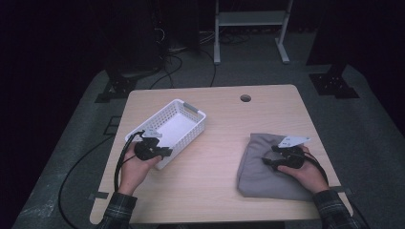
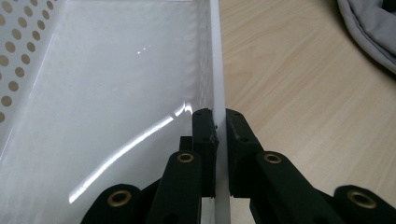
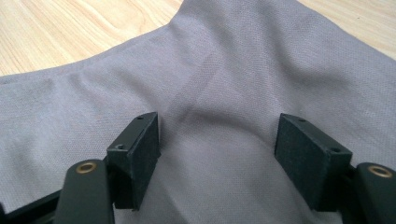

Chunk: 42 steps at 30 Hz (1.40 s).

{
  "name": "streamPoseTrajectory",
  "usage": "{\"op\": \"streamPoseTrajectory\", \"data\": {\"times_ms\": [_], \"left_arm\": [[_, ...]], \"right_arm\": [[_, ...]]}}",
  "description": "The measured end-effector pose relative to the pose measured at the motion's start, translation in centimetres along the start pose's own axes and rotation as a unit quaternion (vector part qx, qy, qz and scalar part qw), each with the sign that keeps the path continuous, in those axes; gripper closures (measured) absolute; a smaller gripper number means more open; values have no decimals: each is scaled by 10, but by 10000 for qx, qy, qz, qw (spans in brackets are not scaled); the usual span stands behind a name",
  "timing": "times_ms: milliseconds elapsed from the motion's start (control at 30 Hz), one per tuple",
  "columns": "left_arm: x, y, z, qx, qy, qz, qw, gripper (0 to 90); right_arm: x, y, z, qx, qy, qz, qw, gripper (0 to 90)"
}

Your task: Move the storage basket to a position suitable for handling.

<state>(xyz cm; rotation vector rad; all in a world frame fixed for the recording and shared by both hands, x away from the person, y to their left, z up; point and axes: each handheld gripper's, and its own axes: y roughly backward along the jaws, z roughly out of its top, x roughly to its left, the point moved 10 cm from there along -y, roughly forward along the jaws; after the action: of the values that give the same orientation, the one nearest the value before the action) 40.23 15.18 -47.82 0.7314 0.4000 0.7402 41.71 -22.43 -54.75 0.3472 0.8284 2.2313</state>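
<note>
Basket (image 1: pixel 177 125), white and perforated, sits on the worktop (image 1: pixel 215 186) well to the left of the folded grey cloth (image 1: pixel 258 176), turned at an angle to the worktop's edges. The left hand-held gripper (image 2: pixel 219 122) is clenched on the basket's thin side wall at the corner nearest the person, one pad inside and one outside, as the left gripper view shows. The right hand-held gripper (image 3: pixel 217 140) rests over the grey cloth with its jaws spread wide; the fabric lies flat between the pads (image 3: pixel 140 149) and neither one pinches it.

Risks, as I judge them: the grip on the basket is on a narrow plastic rim near one corner, so a pull could make the basket swing about that corner or slip out of the pads. The light basket might also tip if lifted from this one point. On the cloth side, closing the jaws on a flat stretch may catch only the top layer, so the fold would open when raised, or catch nothing at all.

No brand, label or writing can be read on the basket, the cloth or either gripper.
</note>
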Motion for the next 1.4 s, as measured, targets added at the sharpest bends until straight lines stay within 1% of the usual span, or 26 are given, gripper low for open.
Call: {"op": "streamPoseTrajectory", "data": {"times_ms": [167,200,233,267,300,467,600,700,767,800,833,867,900,933,967,1000,1033,1067,1100,1133,1167,1200,1300,1333,1367,1400], "left_arm": [[-17,2,-4,8,-81,-78,9999,836],[-17,2,-4,8,-81,-78,9999,836],[-24,2,-6,38,-121,-122,9998,836],[-24,2,-6,38,-121,-122,9998,835],[-30,2,-7,57,-167,-156,9997,835],[-40,0,-12,126,-225,-219,9994,829],[-41,-3,-14,168,-216,-268,9993,808],[-40,-2,-11,58,-180,-285,9994,758],[-37,7,-1,-110,-173,-300,9993,731],[-37,7,-1,-110,-173,-300,9993,721],[-32,13,6,-210,-188,-293,9992,715],[-32,13,6,-210,-188,-293,9992,705],[-27,17,11,-267,-194,-238,9992,705],[-24,19,13,-288,-197,-221,9991,683],[-16,23,19,-365,-214,-168,9990,658],[-16,23,19,-365,-214,-168,9990,650],[-4,25,26,-436,-188,-64,9989,640],[-4,25,26,-436,-188,-64,9989,635],[7,26,32,-480,-195,60,9986,635],[13,26,34,-488,-192,127,9985,623],[27,26,38,-499,-137,255,9983,614],[27,26,38,-499,-137,255,9983,606],[54,21,47,-528,-73,480,9974,596],[54,21,47,-528,-73,480,9974,594],[62,18,50,-512,-49,503,9974,594],[65,16,51,-487,-22,501,9976,591]], "right_arm": [[0,0,0,-1,4,-1,10000,292],[0,0,0,-1,4,-1,10000,292],[0,0,0,-2,3,-2,10000,292],[0,0,0,-2,3,-2,10000,292],[0,0,0,1,-2,-1,10000,292],[0,0,0,0,0,-2,10000,292],[0,0,0,-1,3,-2,10000,292],[0,0,0,-3,4,-1,10000,292],[0,0,0,-3,3,-1,10000,292],[0,0,0,-3,3,-1,10000,292],[0,0,0,-4,6,-3,10000,292],[0,0,0,-4,6,-3,10000,292],[0,0,0,-5,6,-3,10000,292],[0,0,0,-4,6,-3,10000,292],[0,0,0,-5,8,-6,10000,292],[0,0,0,-5,8,-6,10000,292],[0,0,0,-5,9,-9,10000,292],[0,0,0,-5,9,-9,10000,292],[0,0,0,-5,8,-9,10000,292],[0,0,0,-5,7,-8,10000,292],[0,0,0,-6,7,-7,10000,292],[0,0,0,-6,7,-7,10000,292],[0,0,0,-6,1,-6,10000,292],[0,0,0,-6,1,-6,10000,292],[0,0,0,-6,0,-4,10000,292],[0,0,0,-5,0,-3,10000,292]]}}
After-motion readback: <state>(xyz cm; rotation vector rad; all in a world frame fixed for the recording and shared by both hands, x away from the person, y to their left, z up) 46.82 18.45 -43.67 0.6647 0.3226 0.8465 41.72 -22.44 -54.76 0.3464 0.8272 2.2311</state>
